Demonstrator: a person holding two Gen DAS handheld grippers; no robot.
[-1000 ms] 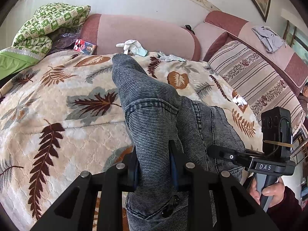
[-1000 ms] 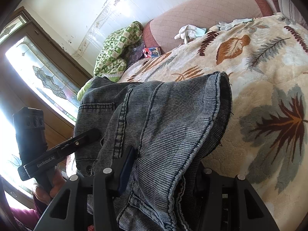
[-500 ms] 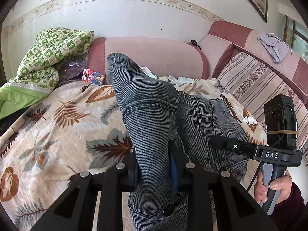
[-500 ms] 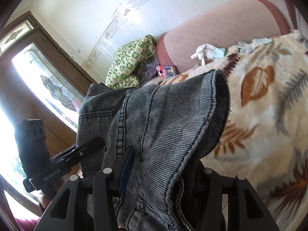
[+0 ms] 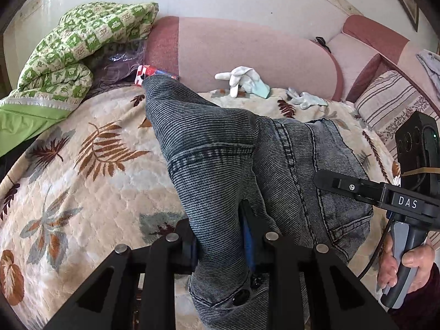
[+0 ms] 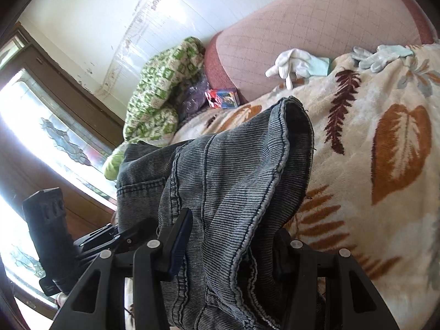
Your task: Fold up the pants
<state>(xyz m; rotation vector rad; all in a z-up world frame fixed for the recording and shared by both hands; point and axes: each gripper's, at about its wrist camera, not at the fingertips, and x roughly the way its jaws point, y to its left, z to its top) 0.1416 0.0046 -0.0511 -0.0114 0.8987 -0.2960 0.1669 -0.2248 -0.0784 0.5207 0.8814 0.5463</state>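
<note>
The pants (image 5: pixel 220 148), grey-blue ribbed denim, hang bunched over the leaf-patterned blanket (image 5: pixel 82 170) on the sofa, held up at two spots. The left gripper (image 5: pixel 220 236) is clamped on a thick fold near the waistband, where a dark button shows just below its fingers. The right gripper (image 6: pixel 228 236) pinches another gathered part, with a hemmed leg opening (image 6: pixel 294 126) arching up above it. Off to the right in the left wrist view, a hand (image 5: pixel 407 266) grips the handle of the right tool. Against the pink backrest (image 5: pixel 247 49) lie white gloves (image 5: pixel 242 79), a small red box (image 5: pixel 145 73) and a green checked quilt (image 5: pixel 71 46)
</note>
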